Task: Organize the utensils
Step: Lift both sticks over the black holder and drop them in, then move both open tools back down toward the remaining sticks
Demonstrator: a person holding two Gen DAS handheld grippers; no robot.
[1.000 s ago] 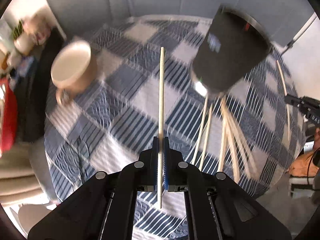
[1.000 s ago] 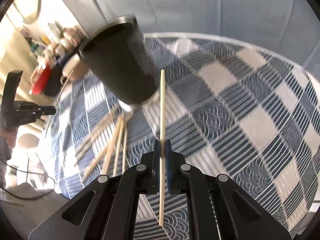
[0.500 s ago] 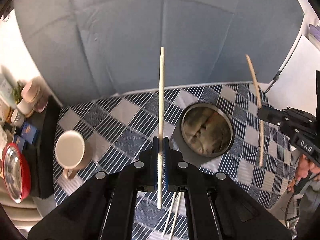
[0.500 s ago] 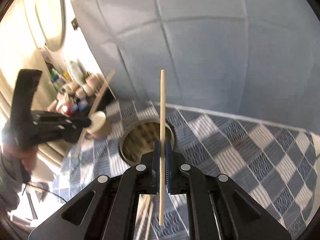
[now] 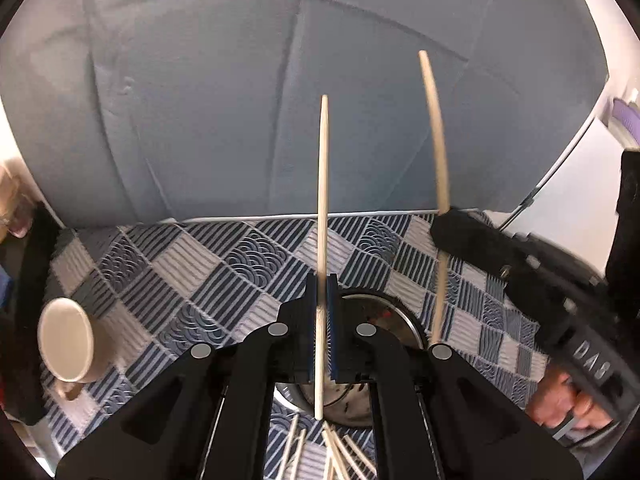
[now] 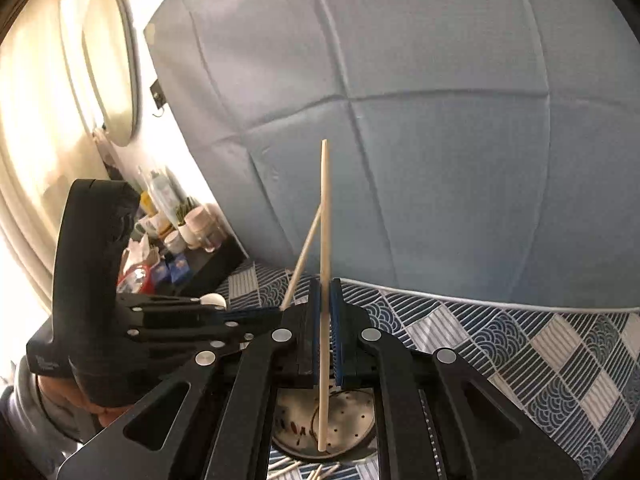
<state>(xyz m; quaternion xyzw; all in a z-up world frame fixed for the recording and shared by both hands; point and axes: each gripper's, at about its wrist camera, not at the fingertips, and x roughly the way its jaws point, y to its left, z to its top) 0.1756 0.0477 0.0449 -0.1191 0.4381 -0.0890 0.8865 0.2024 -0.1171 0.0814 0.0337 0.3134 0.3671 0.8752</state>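
Note:
My left gripper (image 5: 321, 280) is shut on a pale wooden chopstick (image 5: 322, 184) held upright. Its lower end hangs over the open mouth of the round metal utensil holder (image 5: 404, 322) below. My right gripper (image 6: 325, 286) is shut on a second chopstick (image 6: 325, 220), also upright, with its lower end over the holder's perforated bottom (image 6: 352, 420). The right gripper (image 5: 444, 220) and its chopstick (image 5: 434, 120) show at the right of the left wrist view. The left gripper (image 6: 276, 310) and its chopstick (image 6: 304, 252) show in the right wrist view. Several loose chopsticks (image 5: 336, 456) lie on the cloth in front of the holder.
A blue and white checked tablecloth (image 5: 192, 280) covers the table. A cream mug (image 5: 68, 340) lies at the left. A grey-blue padded wall (image 5: 240, 100) stands behind. A dark shelf with bottles and jars (image 6: 172, 240) is at the far left.
Both grippers have come closer together over the holder, each still holding its chopstick. The holder's mouth now sits directly under both gripper bodies.

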